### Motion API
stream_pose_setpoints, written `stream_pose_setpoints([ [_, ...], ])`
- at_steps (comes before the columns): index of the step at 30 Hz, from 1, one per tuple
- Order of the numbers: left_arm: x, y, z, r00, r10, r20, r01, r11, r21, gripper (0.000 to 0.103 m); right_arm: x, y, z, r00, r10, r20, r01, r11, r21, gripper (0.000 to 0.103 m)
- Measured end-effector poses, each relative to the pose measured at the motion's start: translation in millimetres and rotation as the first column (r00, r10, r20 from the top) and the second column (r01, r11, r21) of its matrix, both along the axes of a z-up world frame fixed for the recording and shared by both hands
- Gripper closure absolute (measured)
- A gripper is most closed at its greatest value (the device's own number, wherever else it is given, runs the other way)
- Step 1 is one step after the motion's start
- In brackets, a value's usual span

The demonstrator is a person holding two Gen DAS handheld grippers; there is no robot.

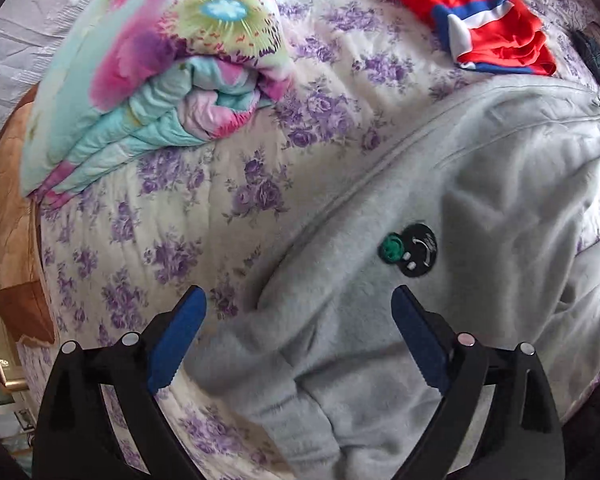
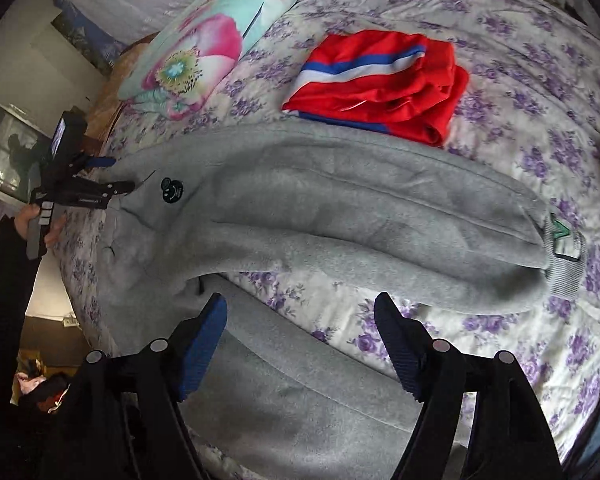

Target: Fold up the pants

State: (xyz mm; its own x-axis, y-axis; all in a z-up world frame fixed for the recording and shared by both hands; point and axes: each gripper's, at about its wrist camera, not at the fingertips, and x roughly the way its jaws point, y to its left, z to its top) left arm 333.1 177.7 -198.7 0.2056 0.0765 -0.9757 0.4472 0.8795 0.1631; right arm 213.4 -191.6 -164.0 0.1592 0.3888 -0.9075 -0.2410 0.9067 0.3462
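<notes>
Grey fleece pants (image 2: 332, 200) lie spread on the flowered bedspread (image 2: 520, 92), legs apart, one leg running right to a ribbed cuff (image 2: 566, 264), the other toward the bottom. A black round patch (image 1: 414, 250) sits near the waist. My left gripper (image 1: 298, 312) is open just above the waist end of the pants (image 1: 420, 320); it also shows in the right wrist view (image 2: 116, 176) at the left. My right gripper (image 2: 300, 316) is open and empty, over the gap between the two legs.
A folded red garment with blue and white stripes (image 2: 380, 80) lies beyond the pants. A folded pastel floral quilt (image 1: 152, 80) sits at the bed's far left corner. The bed edge and a brown headboard (image 1: 16, 220) are to the left.
</notes>
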Motion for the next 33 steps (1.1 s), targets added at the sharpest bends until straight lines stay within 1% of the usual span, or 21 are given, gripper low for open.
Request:
stream_pose_setpoints([
  [1,6.2,2.9,-0.7,1.0,0.008,-0.003,-0.008,1.0,-0.029,0.013,3.3,5.6,-4.4,1.0,0.02,-0.009,-0.02,1.0,-0.006,0.026],
  [3,18.5,9.0,-3.5,1.0,0.029,-0.006,-0.029,0.995,-0.092,0.038,14.5,16.9,-11.0,0.998,0.062,-0.019,-0.062,0.998,-0.018,0.026],
  [4,26.5,11.5,-9.7,0.999,0.04,-0.028,-0.043,0.993,-0.11,0.072,22.3,22.1,-13.3,0.997,0.08,-0.017,-0.08,0.997,-0.017,0.026],
  [5,35.3,17.1,-21.3,0.996,0.063,-0.057,-0.069,0.991,-0.113,0.086,32.2,28.5,-15.5,0.995,0.097,-0.01,-0.097,0.995,-0.011,0.026],
  [8,45.7,23.3,-53.7,0.989,0.111,-0.096,-0.121,0.986,-0.114,0.086,61.4,46.9,-24.1,0.992,0.123,0.013,-0.123,0.992,-0.017,0.026],
  [10,47.9,24.1,-58.0,0.988,0.126,-0.084,-0.137,0.981,-0.14,0.087,81.3,64.6,-26.6,0.987,0.16,0.015,-0.16,0.987,-0.004,0.026],
  [11,47.7,26.4,-58.4,0.987,0.135,-0.088,-0.147,0.977,-0.155,0.087,91.2,76.0,-25.0,0.98,0.197,0.025,-0.197,0.98,0.008,0.026],
  [12,46.4,29.3,-58.5,0.987,0.137,-0.088,-0.15,0.974,-0.169,0.087,100.4,86.8,-23.4,0.97,0.241,0.04,-0.242,0.97,0.011,0.026],
  [14,44.0,33.9,-58.5,0.988,0.133,-0.081,-0.146,0.973,-0.179,0.086,120.4,113.1,-22.1,0.937,0.343,0.074,-0.343,0.939,-0.013,0.026],
  [16,40.1,34.7,-58.5,0.988,0.136,-0.071,-0.147,0.973,-0.179,0.087,140.1,137.4,-27.8,0.902,0.425,0.07,-0.424,0.905,-0.032,0.026],
  [19,37.5,40.8,-57.8,0.987,0.145,-0.068,-0.155,0.971,-0.179,0.087,167.2,164.5,-45.9,0.87,0.493,0.034,-0.492,0.87,-0.031,0.027],
  [22,31.8,46.1,-56.5,0.986,0.149,-0.071,-0.16,0.97,-0.182,0.087,183.1,184.4,-60.8,0.843,0.537,0.031,-0.532,0.842,-0.088,0.029],
  [23,31.0,47.0,-56.7,0.986,0.15,-0.072,-0.161,0.97,-0.183,0.087,186.8,189.6,-64.9,0.836,0.549,0.029,-0.544,0.833,-0.102,0.035],
  [25,34.3,44.7,-57.6,0.985,0.155,-0.078,-0.167,0.969,-0.183,0.087,193.0,196.6,-77.1,0.825,0.565,-0.012,-0.564,0.822,-0.085,0.057],
  [26,36.0,44.9,-54.6,0.984,0.158,-0.081,-0.171,0.968,-0.182,0.087,193.4,199.7,-85.6,0.816,0.576,-0.055,-0.578,0.813,-0.07,0.083],
  [27,35.6,44.8,-54.3,0.984,0.16,-0.082,-0.172,0.969,-0.178,0.087,192.3,201.3,-92.6,0.806,0.586,-0.081,-0.592,0.803,-0.075,0.088],
  [28,37.7,44.4,-53.5,0.984,0.158,-0.081,-0.17,0.97,-0.171,0.087,189.8,202.3,-95.0,0.795,0.601,-0.083,-0.606,0.791,-0.079,0.089],
  [29,38.6,42.5,-52.1,0.985,0.154,-0.079,-0.165,0.973,-0.162,0.087,189.2,202.1,-92.6,0.791,0.607,-0.07,-0.611,0.787,-0.082,0.093],
  [30,38.8,40.4,-49.7,0.986,0.151,-0.076,-0.161,0.975,-0.152,0.087,190.7,200.3,-87.0,0.8,0.598,-0.049,-0.6,0.796,-0.078,0.096],
  [31,39.2,38.1,-45.2,0.987,0.147,-0.069,-0.156,0.977,-0.146,0.089,194.2,196.8,-79.9,0.819,0.574,-0.018,-0.574,0.816,-0.074,0.096],
  [33,39.6,32.8,-30.0,0.99,0.135,-0.044,-0.14,0.979,-0.148,0.09,203.3,185.3,-61.5,0.857,0.514,0.031,-0.513,0.858,-0.031,0.096],
])
